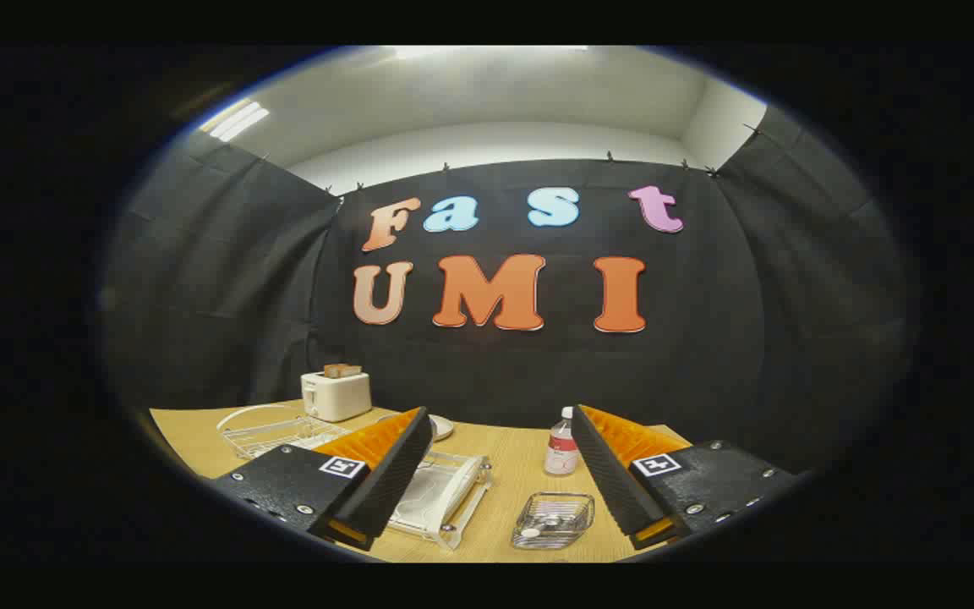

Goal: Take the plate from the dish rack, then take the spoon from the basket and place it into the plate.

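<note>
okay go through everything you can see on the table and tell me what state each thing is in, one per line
gripper: open, holding nothing, above the table
plate: in the dish rack, not yet taken
wire basket: upright between the fingers, something pale lying inside
bottle: upright, cap on
toaster: upright, toast sticking out of the top
wire rack: beside the toaster, contents unclear

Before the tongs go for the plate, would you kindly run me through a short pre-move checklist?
1. Tongs open, holding nothing: ok.
2. White plate standing in the clear plastic dish rack, just ahead of the tongs: ok.
3. Small wire mesh basket upright on the light wooden table: ok.
4. Spoon inside the basket: cannot tell, contents unclear.
5. Clear plastic bottle standing apart from the rack: ok.
</note>
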Tool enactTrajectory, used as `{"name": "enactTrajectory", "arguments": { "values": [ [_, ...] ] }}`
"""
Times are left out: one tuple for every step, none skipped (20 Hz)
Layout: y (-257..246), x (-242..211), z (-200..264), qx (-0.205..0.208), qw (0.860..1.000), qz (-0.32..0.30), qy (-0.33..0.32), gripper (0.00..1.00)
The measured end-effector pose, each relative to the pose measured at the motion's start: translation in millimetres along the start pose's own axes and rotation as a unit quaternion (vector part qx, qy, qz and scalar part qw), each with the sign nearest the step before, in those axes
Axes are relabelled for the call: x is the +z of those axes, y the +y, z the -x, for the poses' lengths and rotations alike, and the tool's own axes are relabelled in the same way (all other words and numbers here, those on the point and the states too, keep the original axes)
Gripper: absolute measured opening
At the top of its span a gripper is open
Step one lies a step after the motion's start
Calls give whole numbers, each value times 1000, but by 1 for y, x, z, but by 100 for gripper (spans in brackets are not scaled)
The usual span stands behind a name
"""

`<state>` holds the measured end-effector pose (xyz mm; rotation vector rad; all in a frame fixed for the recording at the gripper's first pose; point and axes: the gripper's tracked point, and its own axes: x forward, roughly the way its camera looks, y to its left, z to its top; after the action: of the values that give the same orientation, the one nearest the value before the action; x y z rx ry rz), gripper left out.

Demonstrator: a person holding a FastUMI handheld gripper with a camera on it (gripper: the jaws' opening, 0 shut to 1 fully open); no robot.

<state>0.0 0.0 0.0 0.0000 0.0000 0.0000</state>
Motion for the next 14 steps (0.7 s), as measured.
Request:
{"name": "enactTrajectory", "arguments": {
  "values": [
    [1, 0, -1, 0, 1000, 0, 0, 99],
    [4, 0, -2, 3, 1000, 1, 1, 99],
    [7, 0, -2, 6, 1000, 1, 1, 99],
    [10, 1, -2, 9, 1000, 3, 2, 99],
    [10, 2, -3, 8, 1000, 6, 1, 99],
    [11, 3, -3, 8, 1000, 8, 0, 99],
    [14, 2, -3, 9, 1000, 7, 1, 99],
    [16, 0, -4, 11, 1000, 5, 3, 99],
    [20, -1, -5, 15, 1000, 4, 7, 99],
    [22, -3, -5, 16, 1000, 1, 11, 99],
    [23, -3, -6, 15, 1000, -3, 12, 99],
    [25, -3, -7, 18, 1000, -9, 15, 99],
    [30, -3, -8, 23, 1000, -15, 16, 99],
    [34, -3, -10, 27, 999, -19, 17, 99]
  ]
}}
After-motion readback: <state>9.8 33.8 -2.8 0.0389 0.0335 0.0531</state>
